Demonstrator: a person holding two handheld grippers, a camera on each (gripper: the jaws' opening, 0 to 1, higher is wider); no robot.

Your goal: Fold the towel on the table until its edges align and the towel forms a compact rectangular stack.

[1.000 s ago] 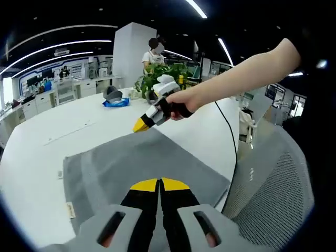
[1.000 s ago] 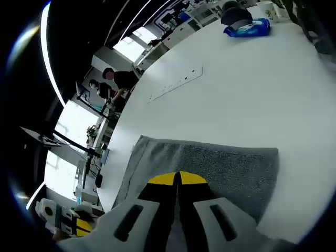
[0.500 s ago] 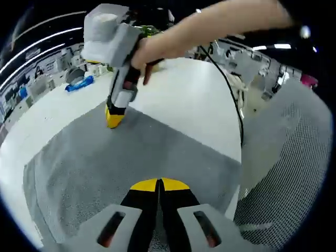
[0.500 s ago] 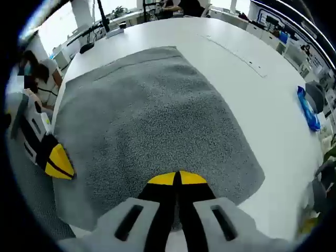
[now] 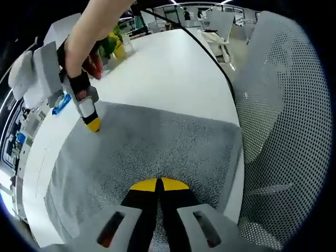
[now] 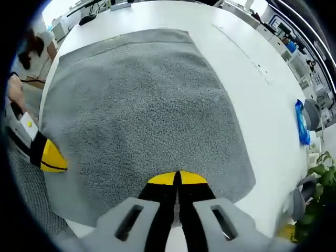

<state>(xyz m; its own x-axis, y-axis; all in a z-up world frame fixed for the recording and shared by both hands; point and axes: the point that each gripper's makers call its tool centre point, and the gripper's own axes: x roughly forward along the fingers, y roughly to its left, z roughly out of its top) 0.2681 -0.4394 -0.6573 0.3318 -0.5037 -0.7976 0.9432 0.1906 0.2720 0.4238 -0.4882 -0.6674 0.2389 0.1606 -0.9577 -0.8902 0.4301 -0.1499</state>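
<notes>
Left gripper view: right gripper [image 5: 93, 124] has dropped onto towel [image 5: 152, 152]'s far edge; left gripper [image 5: 158, 184] waits. Both jaws pressed together; folding unstarted.

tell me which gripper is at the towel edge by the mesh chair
The left gripper, at the towel edge next to the mesh chair; the right gripper is at the opposite edge.

Towel [image 6: 142, 110] flat on table [image 6: 252, 105], both tongs above opposite edges.
</notes>
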